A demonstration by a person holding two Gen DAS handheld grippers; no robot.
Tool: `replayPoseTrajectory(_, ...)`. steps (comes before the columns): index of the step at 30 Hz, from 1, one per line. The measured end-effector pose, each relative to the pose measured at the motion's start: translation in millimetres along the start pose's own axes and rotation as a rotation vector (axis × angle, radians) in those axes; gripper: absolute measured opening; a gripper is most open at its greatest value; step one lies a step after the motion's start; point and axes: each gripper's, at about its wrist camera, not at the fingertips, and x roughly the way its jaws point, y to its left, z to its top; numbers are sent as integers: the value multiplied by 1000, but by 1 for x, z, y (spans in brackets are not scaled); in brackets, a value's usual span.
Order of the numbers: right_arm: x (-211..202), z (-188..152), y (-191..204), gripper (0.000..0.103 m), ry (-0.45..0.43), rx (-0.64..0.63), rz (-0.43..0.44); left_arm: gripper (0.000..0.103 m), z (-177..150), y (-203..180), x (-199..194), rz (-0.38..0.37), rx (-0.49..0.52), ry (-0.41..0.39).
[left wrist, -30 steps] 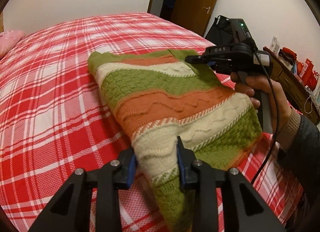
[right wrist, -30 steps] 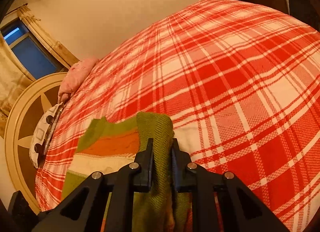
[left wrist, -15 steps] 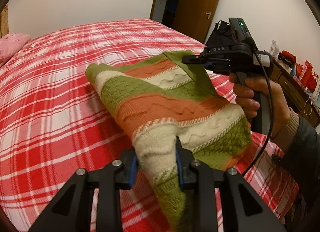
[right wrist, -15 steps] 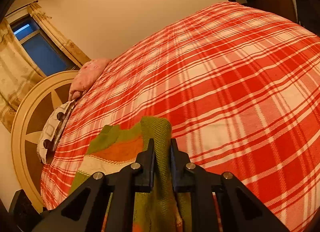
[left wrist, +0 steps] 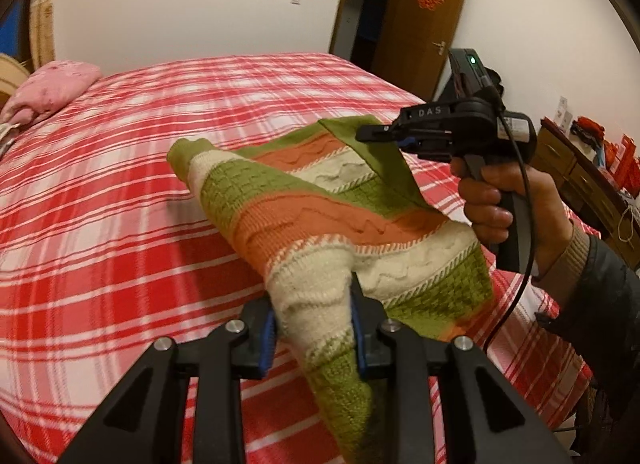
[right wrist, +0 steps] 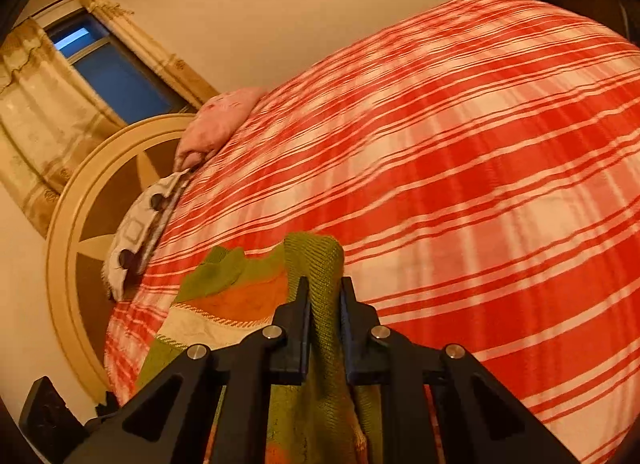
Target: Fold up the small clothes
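Note:
A small knitted sweater (left wrist: 320, 204) with green, orange and cream stripes hangs in the air above the red plaid bed (left wrist: 120, 224). My left gripper (left wrist: 312, 304) is shut on its cream band at the near edge. My right gripper (left wrist: 364, 132), held in a hand, is shut on the green hem at the far corner. In the right wrist view the right gripper (right wrist: 325, 296) pinches the green ribbed edge of the sweater (right wrist: 316, 260), with the rest of it drooping to the left.
A pink pillow (left wrist: 48, 88) lies at the head of the bed (right wrist: 480, 144), by a round cream headboard (right wrist: 80, 224). A wooden door (left wrist: 420, 24) stands open behind. A dresser (left wrist: 580, 172) with red items is on the right.
Both grippers have lifted the sweater higher off the bed and tilted it. Both grips are unchanged.

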Motion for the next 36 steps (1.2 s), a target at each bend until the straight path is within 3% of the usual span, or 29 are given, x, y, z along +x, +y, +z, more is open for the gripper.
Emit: replayPoseTrajectory(36,113,-60,218,12,187,-206,235,31,-83,97,-133,229,-238,-109)
